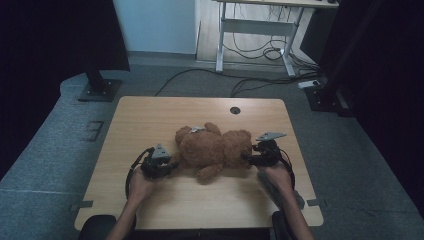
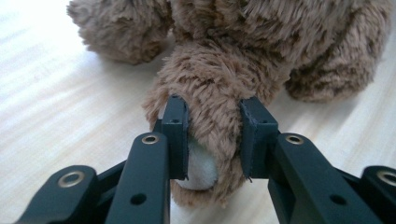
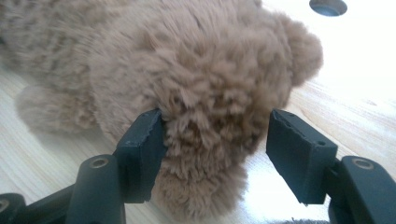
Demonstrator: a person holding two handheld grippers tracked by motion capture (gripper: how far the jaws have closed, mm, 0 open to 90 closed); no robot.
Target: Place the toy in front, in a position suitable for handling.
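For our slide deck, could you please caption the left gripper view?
Left gripper fingers pinching a brown teddy bear's white-soled paw on a light wooden table.

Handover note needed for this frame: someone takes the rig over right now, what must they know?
Left gripper: shut on a foot of the teddy bear.
Right gripper: open around the bear's head; one jaw touches fur, the other stands apart.
The bear lies on its side mid-table, a gripper at each end.
Done: left grip taken.
Left: probably close the right, then lift or move the bear.
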